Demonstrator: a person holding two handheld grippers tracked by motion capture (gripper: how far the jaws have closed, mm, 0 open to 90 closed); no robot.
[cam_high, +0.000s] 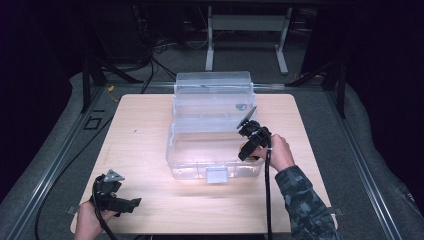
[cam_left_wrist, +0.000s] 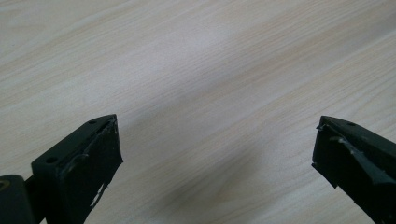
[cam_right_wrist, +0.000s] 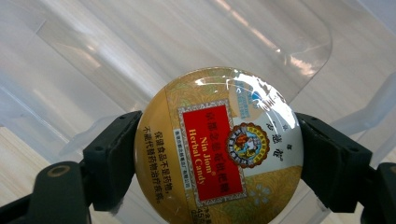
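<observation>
Two fingers (cam_right_wrist: 114, 158) of the right gripper (cam_right_wrist: 218, 154) clamp the candy tin (cam_right_wrist: 218, 144) between them.

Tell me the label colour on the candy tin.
Red panel on gold, on the round candy tin; clearest in the right gripper view.

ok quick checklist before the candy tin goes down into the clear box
1. Grip on the candy tin: ok, both jaws of the right gripper press its round edge.
2. Tin over the clear plastic box: ok, the right gripper hangs over the box's right side.
3. Lid out of the way: ok, it stands open at the back.
4. Landing spot: ok, the box floor under the tin looks bare.
5. Left gripper: ok, jaws open with nothing between them, over the wooden table and apart from the box.
6. Tin's height above the box floor: cannot tell.
</observation>
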